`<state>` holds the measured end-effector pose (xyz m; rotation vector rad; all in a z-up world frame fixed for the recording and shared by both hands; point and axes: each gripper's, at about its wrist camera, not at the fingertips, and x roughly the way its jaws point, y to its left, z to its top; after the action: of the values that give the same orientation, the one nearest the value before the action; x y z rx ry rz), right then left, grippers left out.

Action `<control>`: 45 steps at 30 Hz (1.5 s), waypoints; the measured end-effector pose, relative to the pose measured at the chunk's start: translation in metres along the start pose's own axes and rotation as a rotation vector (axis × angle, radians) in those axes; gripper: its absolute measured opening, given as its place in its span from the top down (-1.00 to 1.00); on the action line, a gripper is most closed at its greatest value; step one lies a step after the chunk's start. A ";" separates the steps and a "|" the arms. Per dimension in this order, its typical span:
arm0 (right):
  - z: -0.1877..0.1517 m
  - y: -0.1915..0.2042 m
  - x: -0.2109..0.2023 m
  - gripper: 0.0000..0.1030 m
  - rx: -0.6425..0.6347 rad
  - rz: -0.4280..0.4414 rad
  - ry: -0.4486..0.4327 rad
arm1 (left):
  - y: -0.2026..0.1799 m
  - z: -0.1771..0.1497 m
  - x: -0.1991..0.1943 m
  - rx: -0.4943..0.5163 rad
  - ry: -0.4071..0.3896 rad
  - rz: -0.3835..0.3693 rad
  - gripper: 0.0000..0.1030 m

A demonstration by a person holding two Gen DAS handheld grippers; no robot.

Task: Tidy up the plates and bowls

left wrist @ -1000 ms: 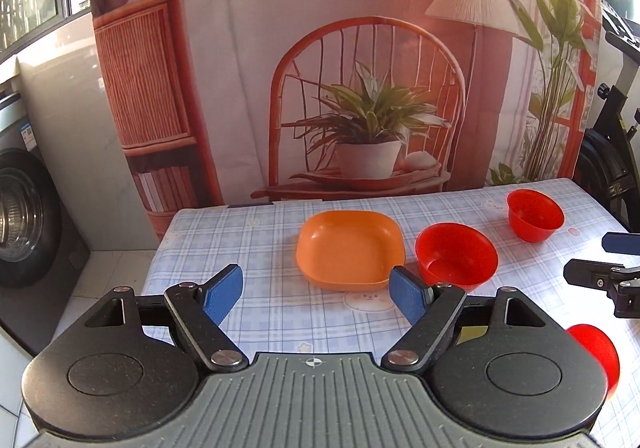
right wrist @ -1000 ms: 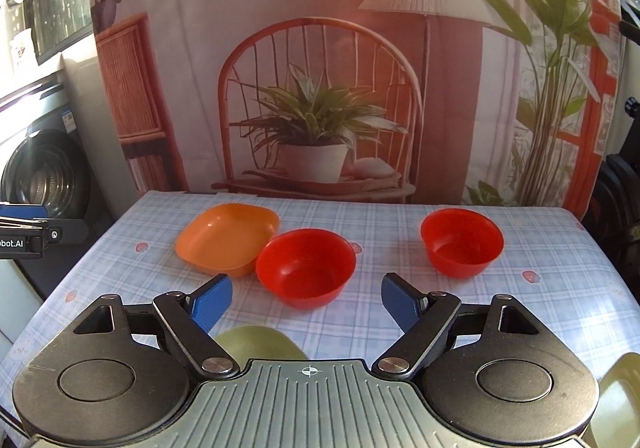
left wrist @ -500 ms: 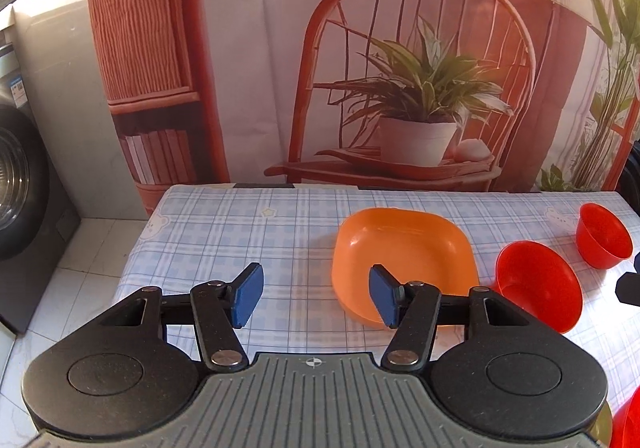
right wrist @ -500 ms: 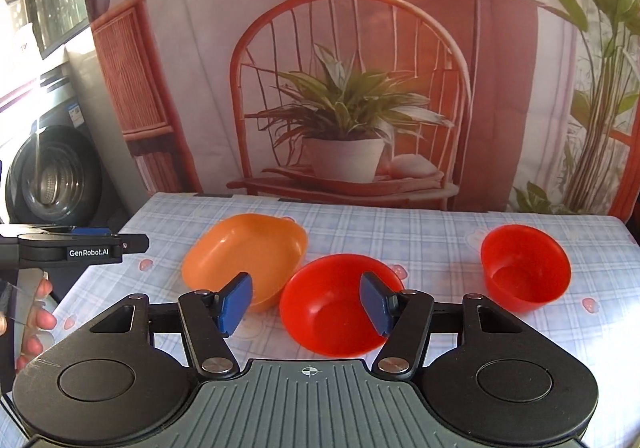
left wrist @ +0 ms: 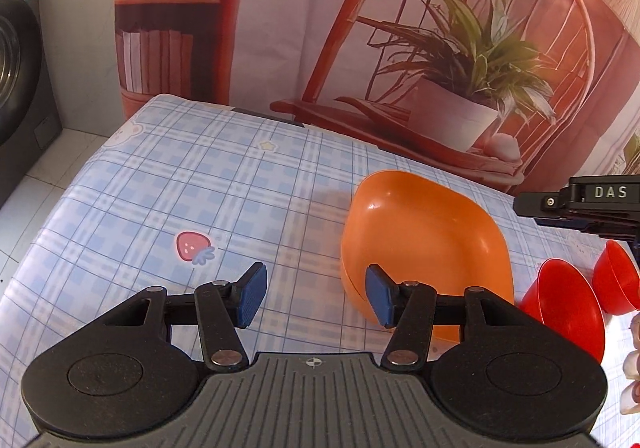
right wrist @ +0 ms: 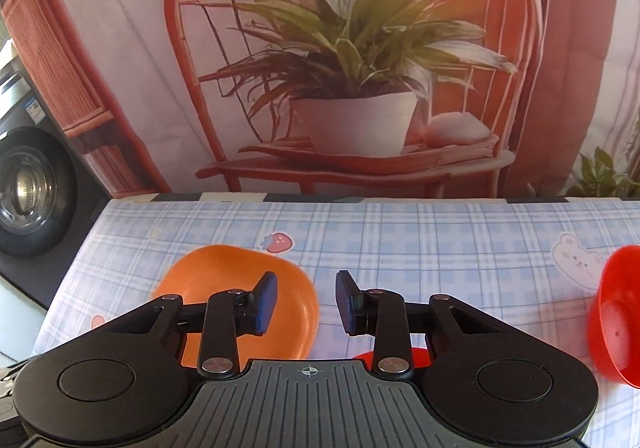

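On the checked tabletop [left wrist: 168,183] both grippers look like they're lining up on the orange plate [left wrist: 420,240]. The left gripper [left wrist: 316,298] has just been narrowing to roughly half open, its right pad right at the plate's near-left rim, nothing pinched yet. The right gripper [right wrist: 306,302] has just been closing too and sits fairly narrow, hovering by the plate's right edge with only cloth in the gap. Two red bowls [left wrist: 572,312] sit just right of the plate. My guess: still the approach step; next one pad has to get under or over the rim before squeezing. Readable text: "DAS" on the other gripper's body [left wrist: 596,203].
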<state>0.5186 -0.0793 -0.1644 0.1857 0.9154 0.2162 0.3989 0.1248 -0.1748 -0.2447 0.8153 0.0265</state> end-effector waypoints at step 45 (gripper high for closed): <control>-0.098 -0.022 -0.153 0.93 0.043 0.082 -0.049 | -0.045 -0.066 -0.153 0.178 -0.090 -0.093 0.82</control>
<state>0.3519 -0.1342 -0.1117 0.2675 0.8652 0.2668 0.2523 0.0773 -0.0984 -0.1125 0.7110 -0.1207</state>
